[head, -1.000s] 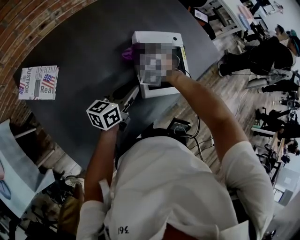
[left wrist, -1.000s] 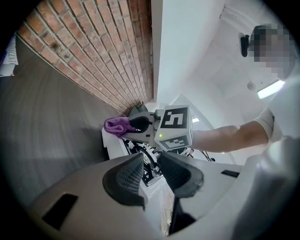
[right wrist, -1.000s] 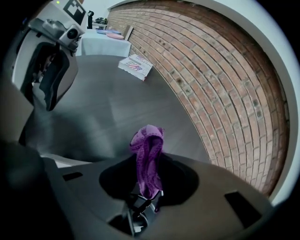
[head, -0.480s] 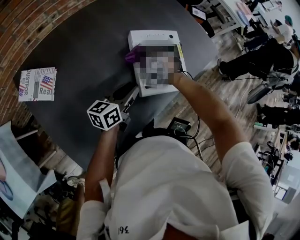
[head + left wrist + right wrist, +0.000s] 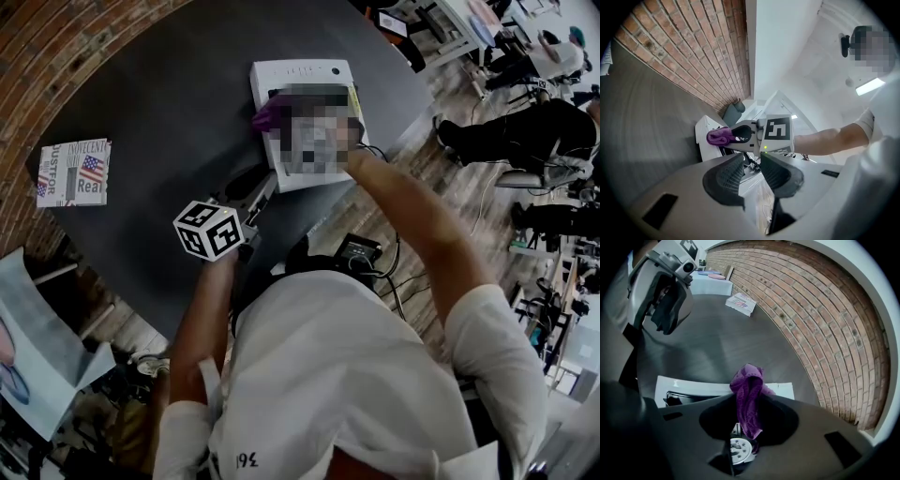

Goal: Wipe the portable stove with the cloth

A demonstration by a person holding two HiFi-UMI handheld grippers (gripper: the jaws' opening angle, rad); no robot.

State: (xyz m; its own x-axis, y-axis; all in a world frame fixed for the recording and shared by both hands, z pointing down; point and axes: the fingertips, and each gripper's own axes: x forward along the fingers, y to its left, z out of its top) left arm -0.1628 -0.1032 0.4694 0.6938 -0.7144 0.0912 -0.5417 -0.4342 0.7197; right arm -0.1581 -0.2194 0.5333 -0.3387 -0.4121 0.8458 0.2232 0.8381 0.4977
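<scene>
1. Our right gripper (image 5: 749, 411) is clamped on the purple cloth (image 5: 749, 387). The cloth is bunched up between the jaws, with a fold sticking out past the tips.
2. Right under and ahead of that fold is the white portable stove (image 5: 689, 386). In the right gripper view its long side runs straight across, so we reckon the next wipe should sweep sideways along it.
3. In the head view the cloth shows at the stove's left edge. We can't tell whether it's pressing on the surface or just over it.
4. The right hand is clearly the nearer one, since it's already over the stove.
5. Our left gripper (image 5: 752, 169) has its jaws a little apart with nothing in them. It sits well apart from the stove, back toward us, and points at it.
6. The stove sits on the far side of the dark round table (image 5: 159, 112), near its edge. A magazine (image 5: 75, 172) lies well off to the left, out of the way.
</scene>
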